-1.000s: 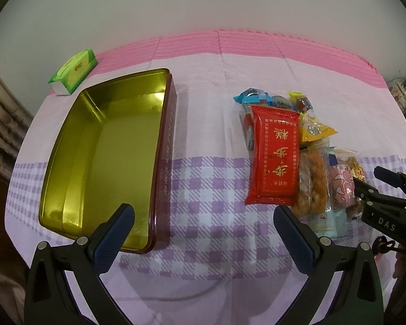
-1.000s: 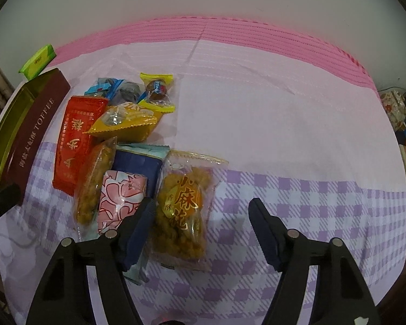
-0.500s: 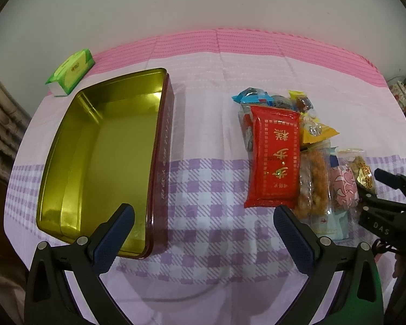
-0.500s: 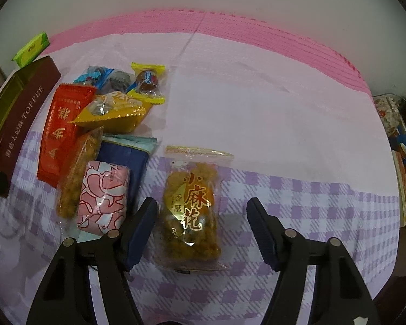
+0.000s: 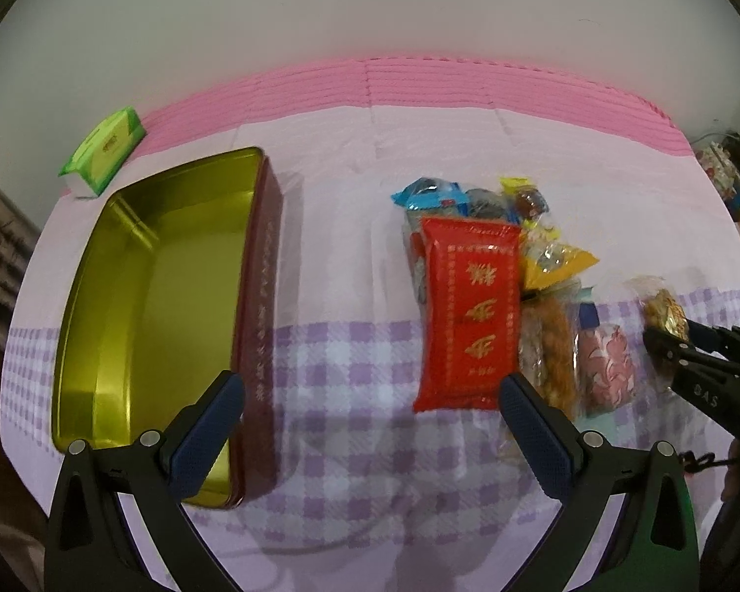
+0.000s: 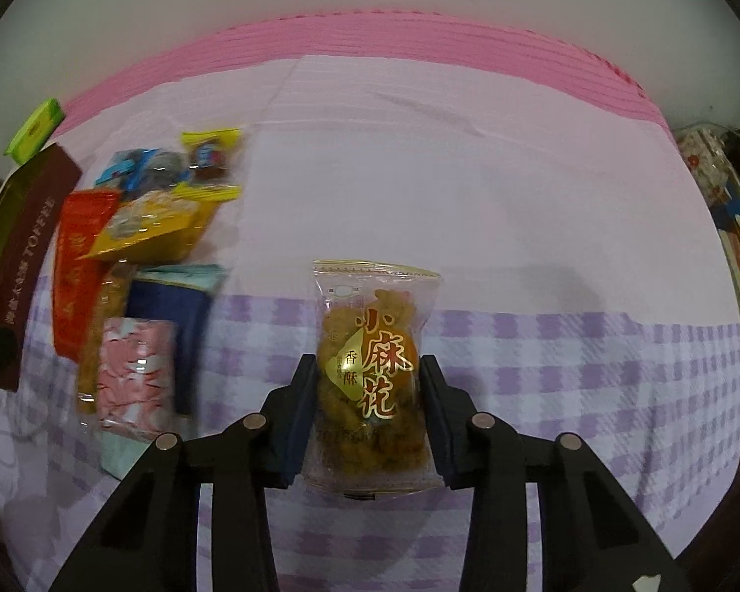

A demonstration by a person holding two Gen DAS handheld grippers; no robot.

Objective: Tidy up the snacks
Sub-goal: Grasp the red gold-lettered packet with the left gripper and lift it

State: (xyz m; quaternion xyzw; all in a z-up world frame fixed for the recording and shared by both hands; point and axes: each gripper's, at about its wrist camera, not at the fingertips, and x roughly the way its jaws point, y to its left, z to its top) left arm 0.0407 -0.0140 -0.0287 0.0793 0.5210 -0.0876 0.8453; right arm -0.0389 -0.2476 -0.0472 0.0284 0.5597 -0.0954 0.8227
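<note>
My right gripper [image 6: 367, 407] is clamped on the clear pack of fried twists [image 6: 372, 370], both pads against its sides, over the purple-check part of the tablecloth [image 6: 542, 197]. My left gripper [image 5: 370, 426] hangs wide apart, holding nothing, between the gold tin [image 5: 158, 306] and the red packet [image 5: 468, 315]. The remaining snacks lie in a cluster right of the tin, well apart from it

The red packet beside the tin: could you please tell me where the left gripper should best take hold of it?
Probably across the red packet's long side edges near its middle, coming straight down from above. It lies flat and long on the tablecloth; its left edge is free, but its right abuts other snacks. The left gripper is open.
</note>
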